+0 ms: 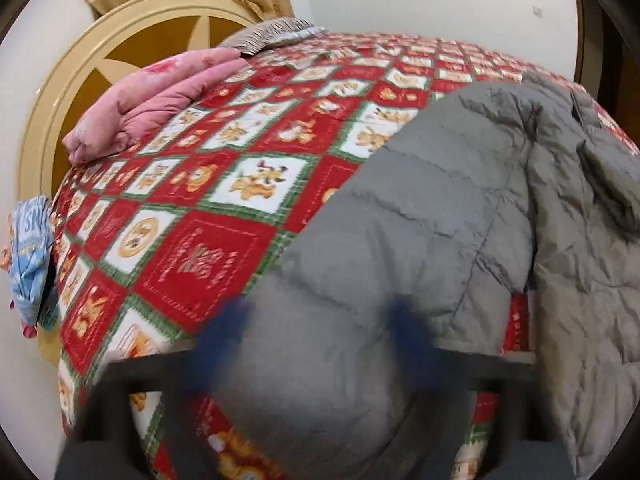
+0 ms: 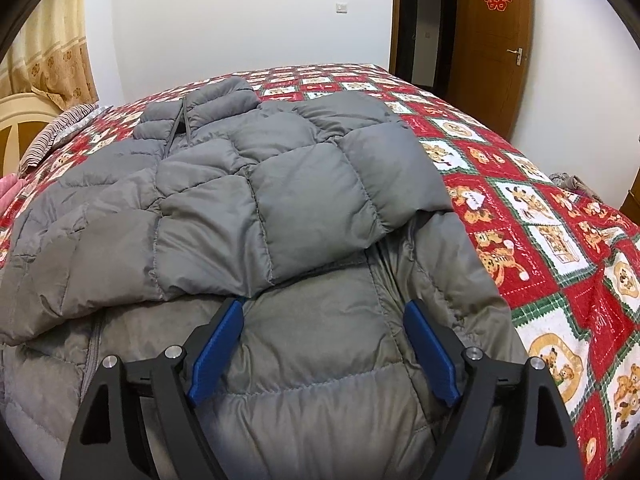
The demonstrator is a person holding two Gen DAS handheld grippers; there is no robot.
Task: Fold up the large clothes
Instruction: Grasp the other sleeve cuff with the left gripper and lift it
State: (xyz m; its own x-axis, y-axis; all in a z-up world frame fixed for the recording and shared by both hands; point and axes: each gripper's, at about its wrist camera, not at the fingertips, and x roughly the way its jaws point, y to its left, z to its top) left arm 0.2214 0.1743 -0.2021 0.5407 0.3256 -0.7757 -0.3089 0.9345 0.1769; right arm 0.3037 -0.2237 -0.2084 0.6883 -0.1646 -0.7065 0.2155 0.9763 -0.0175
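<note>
Bed (image 2: pixel 552 216) under a red, white and green patchwork quilt with cartoon-animal squares fills both views; its near edge is cut off by the frame.

Grey quilted down jacket (image 2: pixel 280 208) lies spread on the quilt, collar toward the far side, one sleeve folded across the chest panel. Its lower hem runs out of the right wrist view, and the zip shows only near the collar.

Cream round headboard (image 1: pixel 52 92) stands behind the bed, partly hidden by a folded pink blanket (image 1: pixel 152 96). A light blue printed cloth (image 1: pixel 30 256) hangs at the bed's side; its lettering is cut off and unreadable.

Right gripper (image 2: pixel 322 344): blue pads spread wide over the jacket's lower front, nothing clamped between them.

Left gripper (image 1: pixel 316 344): heavily motion-blurred, blue fingers (image 1: pixel 224 344) smeared. Grey jacket fabric bulges between them; whether the pads pinch it or merely straddle it cannot be made out.
</note>
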